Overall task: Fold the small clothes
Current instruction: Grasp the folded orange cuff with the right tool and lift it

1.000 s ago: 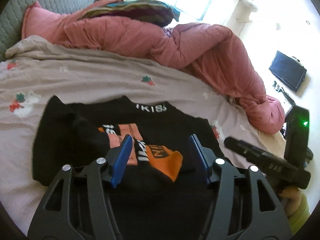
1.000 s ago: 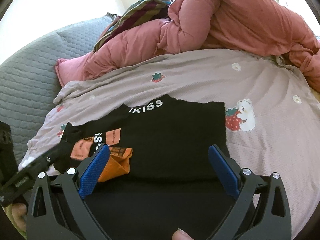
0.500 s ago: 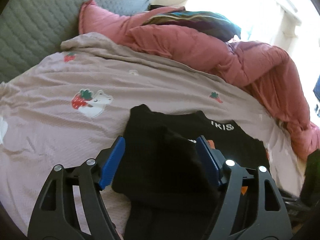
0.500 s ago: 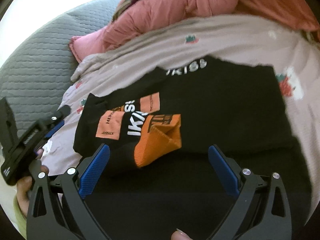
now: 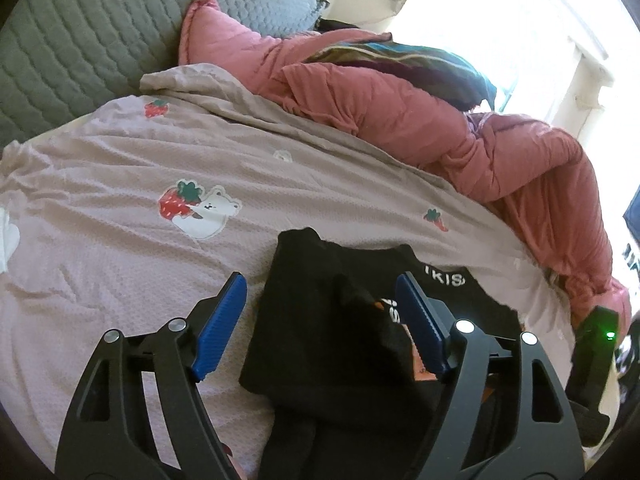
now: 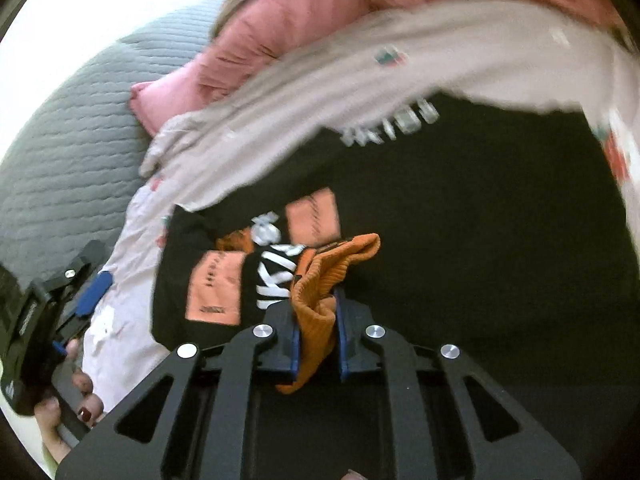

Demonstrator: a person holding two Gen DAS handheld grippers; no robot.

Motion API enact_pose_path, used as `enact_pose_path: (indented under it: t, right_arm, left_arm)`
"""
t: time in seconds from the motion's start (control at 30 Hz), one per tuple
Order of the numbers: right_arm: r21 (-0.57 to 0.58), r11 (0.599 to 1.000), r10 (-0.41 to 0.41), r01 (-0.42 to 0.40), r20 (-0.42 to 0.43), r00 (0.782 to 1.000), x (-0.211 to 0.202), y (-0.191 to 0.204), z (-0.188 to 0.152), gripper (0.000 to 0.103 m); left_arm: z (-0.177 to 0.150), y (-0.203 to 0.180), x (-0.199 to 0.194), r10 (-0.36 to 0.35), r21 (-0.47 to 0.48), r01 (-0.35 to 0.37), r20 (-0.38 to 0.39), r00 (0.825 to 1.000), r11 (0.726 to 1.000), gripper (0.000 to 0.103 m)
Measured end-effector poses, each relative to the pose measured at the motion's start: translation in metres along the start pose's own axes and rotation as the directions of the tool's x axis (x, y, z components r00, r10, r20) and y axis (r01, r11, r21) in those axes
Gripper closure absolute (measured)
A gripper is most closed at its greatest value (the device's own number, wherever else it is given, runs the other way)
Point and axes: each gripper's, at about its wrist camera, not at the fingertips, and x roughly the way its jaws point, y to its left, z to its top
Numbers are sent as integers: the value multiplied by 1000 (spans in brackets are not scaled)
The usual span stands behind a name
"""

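My right gripper [image 6: 316,328] is closing on the sweatshirt's [image 6: 460,240] orange cuff [image 6: 320,300]; left gripper [image 5: 320,320], at nine o'clock, is opening, empty. Sleeve fold underway; body unfolded.

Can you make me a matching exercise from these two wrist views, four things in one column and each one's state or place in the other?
1. orange cuff
2. left gripper
3. pink duvet
4. black garment

A. bunched along the far side of the bed
B. pinched between blue pads
C. lying on the strawberry sheet
D. jaws apart, nothing held

Pairs: 1-B, 2-D, 3-A, 4-C
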Motion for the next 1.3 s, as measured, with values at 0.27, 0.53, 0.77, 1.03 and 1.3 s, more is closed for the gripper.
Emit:
enact_pose_path:
  t: [0.27,0.53,0.77,1.03,1.3]
  right_arm:
    - [-122,993,23,8,247,969,-59,15,41,91]
    - [-153,961,-157,231,384,910,-89,-19,50,91]
    - [-149,939,-241,311,361,901,-78,-54,38,92]
    - [-150,930,-274,335,322,906,-70,-65,27,91]
    - [-148,912,-332,383,285,899,-66,-76,18,89]
  left_arm:
    - [2,9,-2,0,-37,0,12,1000,999,34]
    - [-1,2,3,9,4,-9,-1,1000,1000,34]
    - [-8,-11,15,30,72,-28,-32,999,997,34]
    - [-17,-40,40,-16,147,28,-85,996,989,39]
    - [-29,-75,81,19,250,32,-200,980,968,39]
